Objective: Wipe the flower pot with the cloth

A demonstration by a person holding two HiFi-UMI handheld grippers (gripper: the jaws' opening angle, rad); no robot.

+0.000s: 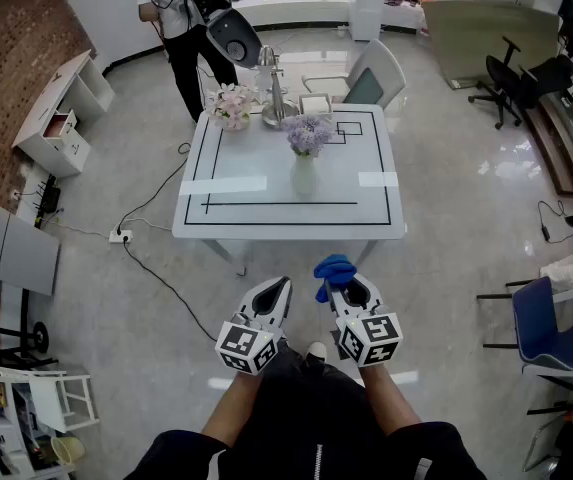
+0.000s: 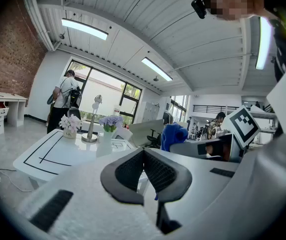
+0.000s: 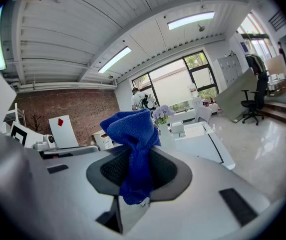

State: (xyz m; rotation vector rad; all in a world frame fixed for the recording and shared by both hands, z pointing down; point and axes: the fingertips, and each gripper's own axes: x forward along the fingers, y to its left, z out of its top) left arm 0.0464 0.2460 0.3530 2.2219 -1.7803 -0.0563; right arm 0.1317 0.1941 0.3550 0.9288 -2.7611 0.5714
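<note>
Blue microfibre cloth [image 1: 333,269] bunches up from the right tool [image 1: 344,288], whose jaws are clamped on it, while the left tool [image 1: 276,292] is held alongside with its jaws pressed together and nothing between them, both raised over the glossy floor [image 1: 116,178] short of the white desk with black line markings [image 1: 266,220]. On the desk, well apart from both tools, a slim white vase of lilac flowers [image 1: 304,173] stands upright near the middle and a small pot of pink flowers [image 1: 232,116] sits at the far left corner, with a person in a white top [image 1: 171,8] standing beyond it.
</note>
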